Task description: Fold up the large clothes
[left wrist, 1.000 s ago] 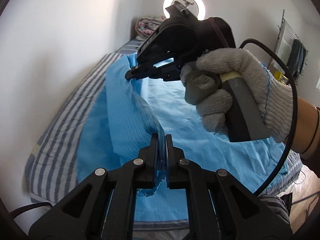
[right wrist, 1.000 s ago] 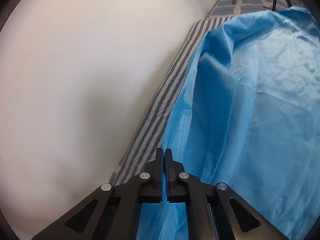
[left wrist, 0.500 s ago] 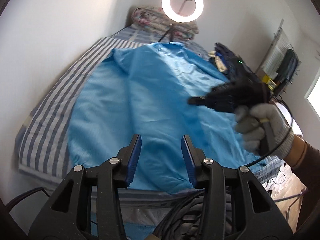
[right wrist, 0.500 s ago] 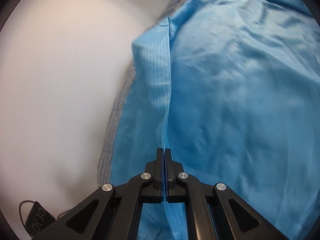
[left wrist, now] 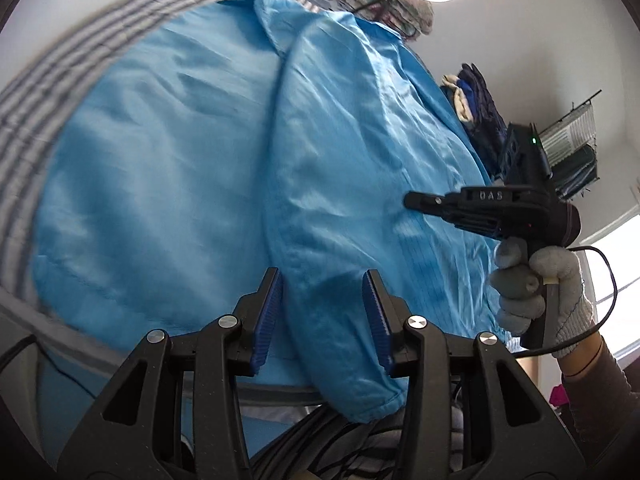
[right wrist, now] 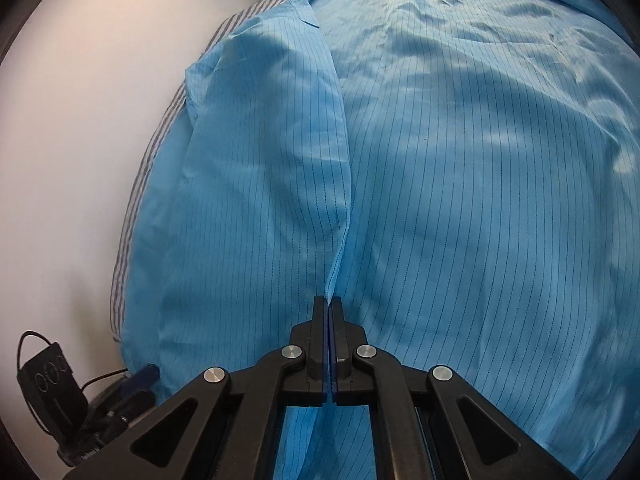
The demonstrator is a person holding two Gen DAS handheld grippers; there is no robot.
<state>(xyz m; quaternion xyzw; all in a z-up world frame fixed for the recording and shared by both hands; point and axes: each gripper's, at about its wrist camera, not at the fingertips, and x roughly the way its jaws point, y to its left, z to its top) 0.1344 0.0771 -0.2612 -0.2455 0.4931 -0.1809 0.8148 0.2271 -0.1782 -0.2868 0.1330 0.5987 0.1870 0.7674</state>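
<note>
- The left gripper (left wrist: pixel 322 322) hung with its jaws apart and nothing pinched, just above the near hem of the blue garment (left wrist: pixel 168 168); the folded-over panel (left wrist: pixel 340 184) ran away from between its pads.
- The right gripper (right wrist: pixel 327 332) was clamped on a thin ridge of that same cloth at its fingertips. Judged from the taut crease ahead, it should lay the edge down flat before letting go.
- Farther out, the garment lay spread over the striped bed (left wrist: pixel 80 36). The fold line looked fairly straight; smoothing outward from the grippers would likely keep wrinkles from setting.
</note>
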